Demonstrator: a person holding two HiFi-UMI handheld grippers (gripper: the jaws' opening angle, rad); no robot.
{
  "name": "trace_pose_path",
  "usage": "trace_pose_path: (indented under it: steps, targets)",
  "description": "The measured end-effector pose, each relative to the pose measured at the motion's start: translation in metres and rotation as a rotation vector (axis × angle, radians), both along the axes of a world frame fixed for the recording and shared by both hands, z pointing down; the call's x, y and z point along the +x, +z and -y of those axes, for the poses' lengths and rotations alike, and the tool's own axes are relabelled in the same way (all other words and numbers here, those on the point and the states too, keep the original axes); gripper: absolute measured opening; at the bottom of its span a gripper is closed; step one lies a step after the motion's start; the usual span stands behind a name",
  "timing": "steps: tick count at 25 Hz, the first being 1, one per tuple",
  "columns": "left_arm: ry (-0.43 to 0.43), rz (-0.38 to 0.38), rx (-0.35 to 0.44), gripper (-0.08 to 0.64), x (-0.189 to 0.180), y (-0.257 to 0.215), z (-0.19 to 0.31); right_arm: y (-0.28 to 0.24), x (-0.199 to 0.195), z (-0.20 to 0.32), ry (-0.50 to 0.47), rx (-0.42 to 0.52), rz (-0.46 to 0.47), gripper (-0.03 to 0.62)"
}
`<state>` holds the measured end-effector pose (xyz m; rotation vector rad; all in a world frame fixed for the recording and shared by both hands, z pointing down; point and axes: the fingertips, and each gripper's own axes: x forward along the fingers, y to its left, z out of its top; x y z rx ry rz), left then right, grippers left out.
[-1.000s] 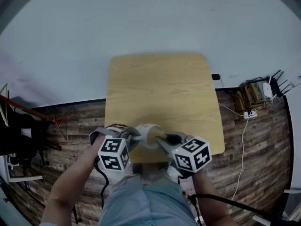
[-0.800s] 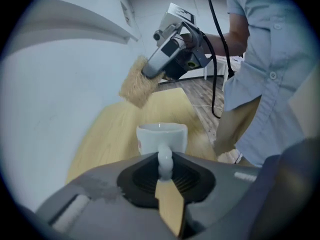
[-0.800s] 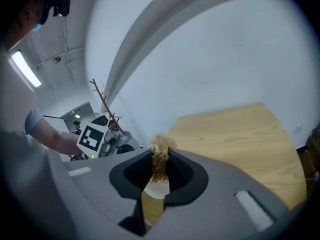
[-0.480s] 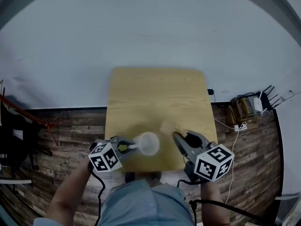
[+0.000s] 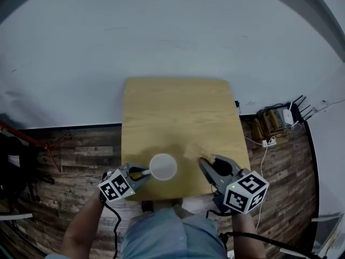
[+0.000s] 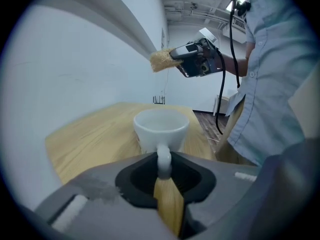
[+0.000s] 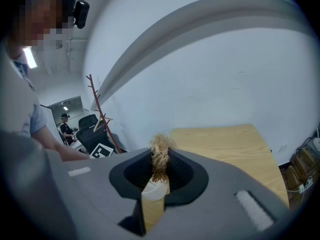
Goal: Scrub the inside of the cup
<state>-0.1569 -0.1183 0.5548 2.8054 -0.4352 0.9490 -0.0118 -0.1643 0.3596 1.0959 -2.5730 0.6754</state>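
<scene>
A white cup (image 5: 163, 167) stands upright at the near edge of the wooden table (image 5: 178, 112), its mouth facing up. My left gripper (image 5: 144, 172) is shut on the cup's handle (image 6: 163, 159); in the left gripper view the cup (image 6: 161, 128) sits just beyond the jaws. My right gripper (image 5: 207, 160) hangs to the right of the cup, apart from it, shut on a tan fibrous scrubber (image 7: 160, 155). The scrubber (image 6: 161, 60) also shows raised above the cup in the left gripper view, sticking out of the right gripper (image 6: 175, 55).
A power strip, cables and a router (image 5: 277, 120) lie on the wood floor right of the table. A red coat rack (image 7: 100, 111), an office chair and a distant person (image 7: 65, 125) stand to the left. A white wall lies beyond the table.
The scrubber was inside the tilted cup with both grippers close together. My right gripper has pulled it out to the right, and the cup has turned upright and moved left.
</scene>
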Motion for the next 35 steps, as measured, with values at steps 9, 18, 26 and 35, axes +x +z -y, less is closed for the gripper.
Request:
trace_pose_path:
  steps: [9,18,26,35]
  targets:
    - [-0.045,-0.059,0.027,0.087,-0.020,-0.026,-0.007,0.004,-0.003,-0.006,0.038,0.035,-0.013,0.060]
    - [-0.418,-0.232,0.170,0.070,-0.047,-0.134,0.018,-0.019,-0.013,0.003,0.036,0.137,0.059,0.061]
    - [-0.684,-0.346,0.404,0.021,-0.018,-0.247,0.053,-0.049,-0.031,0.012,0.016,0.291,0.037,0.064]
    - [-0.793,-0.289,0.516,0.021,0.006,-0.277,0.056,-0.065,-0.033,0.010,0.045,0.373,0.021,0.060]
